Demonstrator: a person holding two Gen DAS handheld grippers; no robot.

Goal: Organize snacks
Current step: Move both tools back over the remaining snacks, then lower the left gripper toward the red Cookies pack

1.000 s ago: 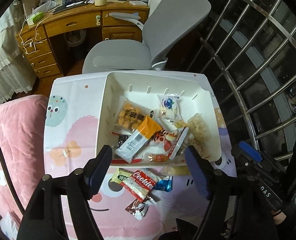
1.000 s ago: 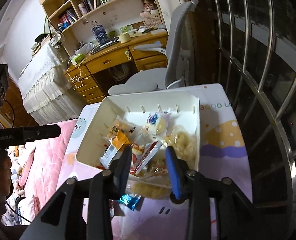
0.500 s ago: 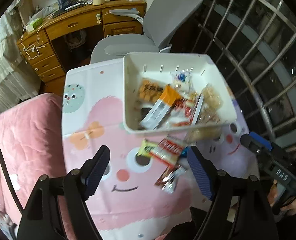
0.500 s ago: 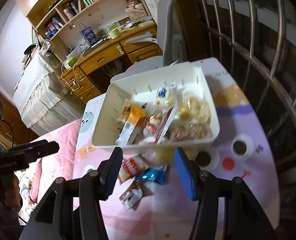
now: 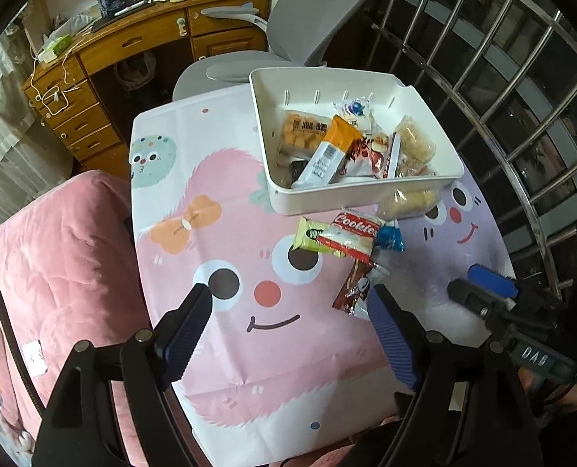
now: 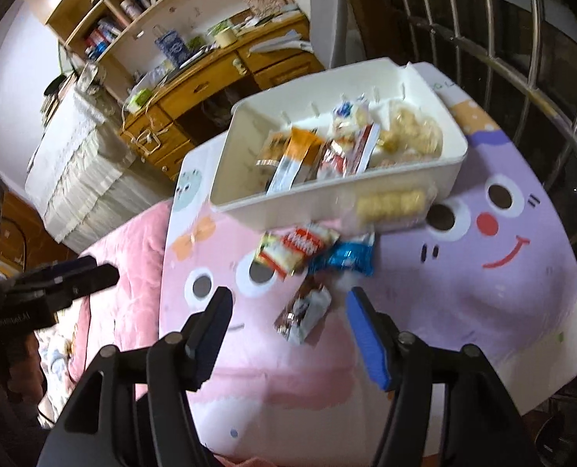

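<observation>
Blue-padded fingers on my right gripper point(image 6: 288, 303) had just been spreading and stood apart with nothing clamped, a brown-and-white wrapper point(image 6: 303, 307) lying on the cloth between and just beyond their tips. My left gripper point(image 5: 288, 303) was wider apart and equally empty, its jaws having just opened further over bare tablecloth point(image 5: 210, 179). Beyond the brown wrapper sat a small heap near the table's middle: a red Cookies pack point(image 5: 348, 233) overlapping a yellow-green packet point(image 5: 307, 232), with a blue wrapper point(image 6: 346, 258) beside them. A clear pack of round biscuits point(image 6: 389, 202) leaned against the near wall of the white bin point(image 5: 350, 194), which stood at the table's far edge. Most snacks were already piled inside it, so I judged the job well along, with five loose packs left.
</observation>
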